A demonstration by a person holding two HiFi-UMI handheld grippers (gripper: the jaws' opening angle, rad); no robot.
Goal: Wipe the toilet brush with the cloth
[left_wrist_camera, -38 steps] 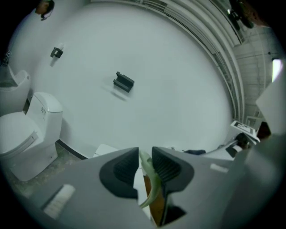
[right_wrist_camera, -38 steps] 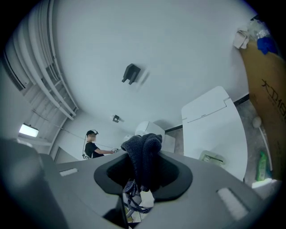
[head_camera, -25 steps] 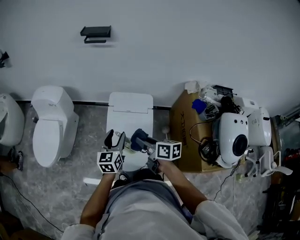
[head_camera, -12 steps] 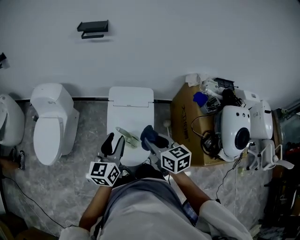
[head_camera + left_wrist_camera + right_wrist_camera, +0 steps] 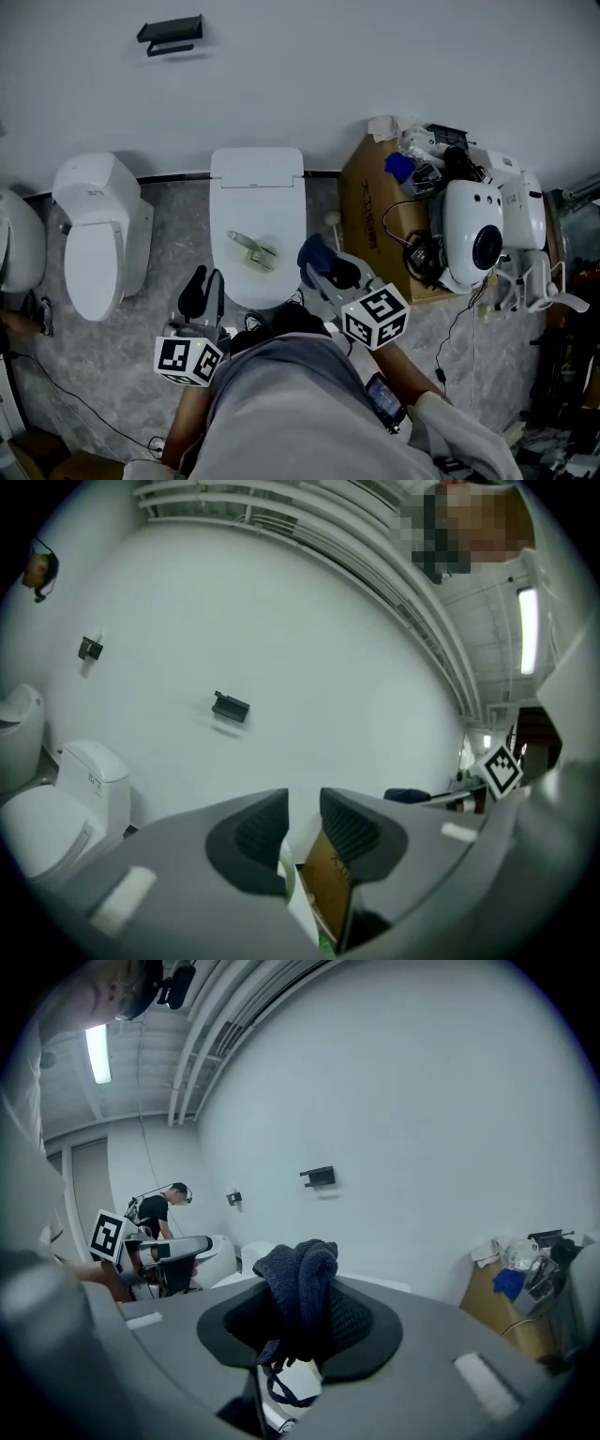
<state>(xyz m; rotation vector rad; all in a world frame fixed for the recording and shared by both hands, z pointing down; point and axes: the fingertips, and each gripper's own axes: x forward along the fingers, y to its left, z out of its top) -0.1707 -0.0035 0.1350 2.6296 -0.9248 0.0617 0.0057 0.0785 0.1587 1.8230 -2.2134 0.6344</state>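
- Left tool is low at the person's left, above the grey marbled floor and just short of the front edge of the toilet.
- In the left gripper view, the left tool has its pads a narrow slit apart. It is released, with nothing between them.
- Right tool is at the person's right, beside the toilet's right front corner.
- It is clenched on the cloth, a dark blue knit bunched between the pads.
- In the right gripper view, the cloth stands up out of the right tool as a folded hump. A loose loop of thread hangs below it.
- The toilet brush lies flat on the closed toilet lid, slanted, pale and greenish. It is apart from both tools, and the cloth is not touching it.
- The cardboard box stands to the right of the toilet, against the wall, with cables and white gear piled on and beside it.
- A second toilet stands well to the left.
- A small black holder is mounted high on the white wall.
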